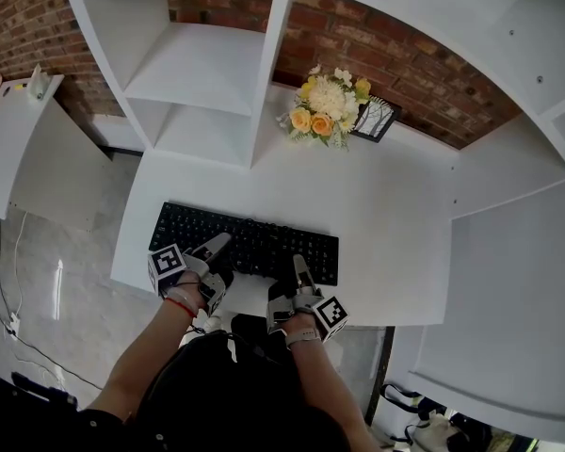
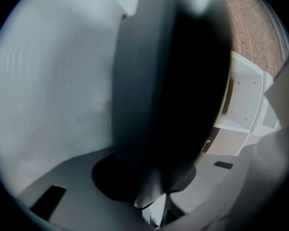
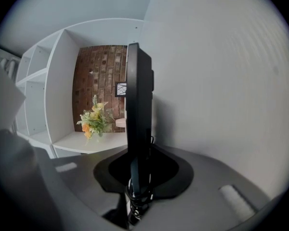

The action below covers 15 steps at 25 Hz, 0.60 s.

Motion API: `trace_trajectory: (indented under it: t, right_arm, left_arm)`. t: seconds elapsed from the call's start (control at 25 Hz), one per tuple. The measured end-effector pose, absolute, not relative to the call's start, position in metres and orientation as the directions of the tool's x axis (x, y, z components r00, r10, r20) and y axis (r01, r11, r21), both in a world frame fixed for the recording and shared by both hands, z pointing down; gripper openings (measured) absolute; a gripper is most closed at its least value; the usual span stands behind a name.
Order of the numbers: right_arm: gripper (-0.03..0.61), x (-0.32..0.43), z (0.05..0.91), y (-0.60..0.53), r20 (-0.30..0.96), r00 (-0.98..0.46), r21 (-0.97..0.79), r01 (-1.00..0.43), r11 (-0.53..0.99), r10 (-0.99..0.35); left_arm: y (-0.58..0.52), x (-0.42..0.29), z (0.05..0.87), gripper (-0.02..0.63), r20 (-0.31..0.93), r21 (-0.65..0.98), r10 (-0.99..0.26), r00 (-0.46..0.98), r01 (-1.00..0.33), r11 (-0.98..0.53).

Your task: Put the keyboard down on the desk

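My left tongs (image 1: 217, 250) and right tongs (image 1: 298, 269) each pinch the near long edge of the flat black plastic keyboard (image 1: 250, 241) — jaws only narrowly apart, clamped on its thin slab. It lies level at the near part of the smooth white desk (image 1: 395, 224), long axis left to right, matte keys up.

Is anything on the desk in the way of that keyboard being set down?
Nothing visible is. The left hand-held gripper and right hand-held gripper clamp the keyboard by its near edge over a bare stretch of desk. The flowers and small frame stand farther back, clear of it.
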State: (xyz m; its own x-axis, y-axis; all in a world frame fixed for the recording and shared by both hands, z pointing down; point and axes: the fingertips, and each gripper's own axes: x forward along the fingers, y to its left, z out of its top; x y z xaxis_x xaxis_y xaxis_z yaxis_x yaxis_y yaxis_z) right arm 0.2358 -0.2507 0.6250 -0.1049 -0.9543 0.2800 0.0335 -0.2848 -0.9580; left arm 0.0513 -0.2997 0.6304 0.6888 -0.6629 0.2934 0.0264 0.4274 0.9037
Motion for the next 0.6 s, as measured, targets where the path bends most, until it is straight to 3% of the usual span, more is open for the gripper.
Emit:
trace_trajectory:
  t: [0.32,0.6]
  right_arm:
    - [0.08,0.238,0.631,-0.252,0.316,-0.075,-0.941,0.099,-0.323,-0.946]
    - [0.081,0.239,0.626,-0.255,0.361,-0.058,-0.921,0.134,-0.366,-0.931]
  left_arm:
    - [-0.294,0.056,0.608,0.173,0.126,0.951,-0.623,0.772,0.084,0.297]
    - [-0.26,0.067,0.594,0.193,0.073,0.997,-0.406,0.911,-0.063,0.04]
